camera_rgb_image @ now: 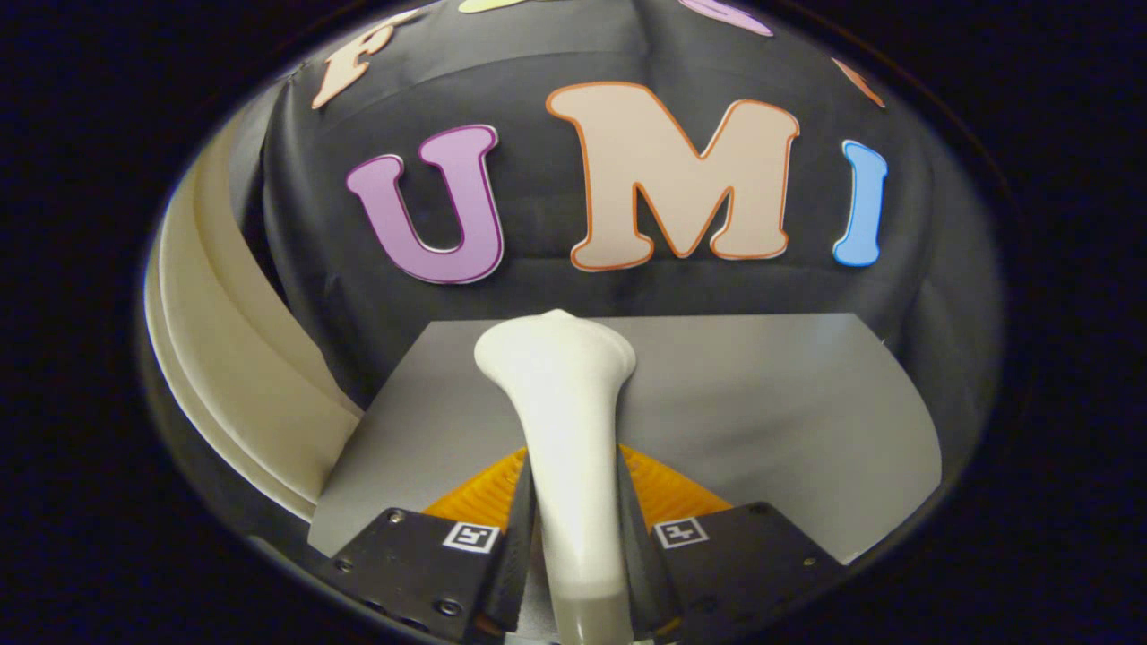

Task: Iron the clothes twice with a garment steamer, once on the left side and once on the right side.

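A white garment steamer (pixel 564 421) stands between my fingers, its handle running forward and its wide head pointing away over a grey surface (pixel 771 421). My gripper (pixel 573 511) is shut on the steamer's handle, both fingers pressing its sides. The grey surface lies flat beneath and beyond the steamer head; I cannot tell whether it is the garment or a table top. An orange ribbed piece (pixel 668 488) shows just behind the fingers on both sides of the handle.
A cream-coloured curved panel (pixel 224 358) rises beside the grey surface, past the left finger. The black cloth wall (pixel 538 287) stands right behind the grey surface's far edge.
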